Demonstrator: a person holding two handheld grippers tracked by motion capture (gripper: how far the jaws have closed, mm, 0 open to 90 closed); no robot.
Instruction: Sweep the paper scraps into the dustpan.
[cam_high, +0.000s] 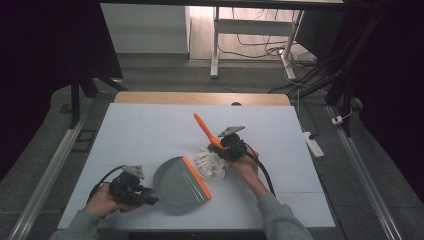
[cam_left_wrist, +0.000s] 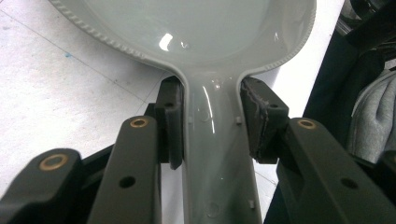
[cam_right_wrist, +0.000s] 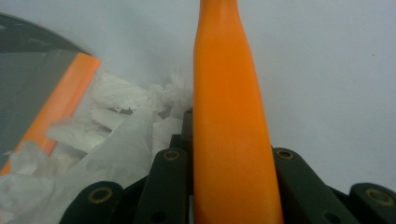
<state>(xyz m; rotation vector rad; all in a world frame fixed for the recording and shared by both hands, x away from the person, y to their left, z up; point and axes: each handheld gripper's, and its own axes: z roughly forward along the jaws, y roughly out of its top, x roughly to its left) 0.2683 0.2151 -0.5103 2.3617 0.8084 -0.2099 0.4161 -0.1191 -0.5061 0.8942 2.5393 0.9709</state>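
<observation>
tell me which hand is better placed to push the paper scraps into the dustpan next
Right. The right gripper is shut on the orange brush handle directly beside the white paper scraps. The left gripper is clamped on the dustpan, whose orange lip faces the scraps, so it likely just steadies.

The grey dustpan (cam_high: 176, 182) lies flat, its handle clamped between the left gripper (cam_high: 150, 196) jaws, orange lip facing crumpled white paper scraps (cam_high: 211, 165) (heaped just beyond it). The orange brush handle (cam_high: 206, 129) rises tilted from the closed right gripper (cam_high: 224, 147), over the scraps.
</observation>
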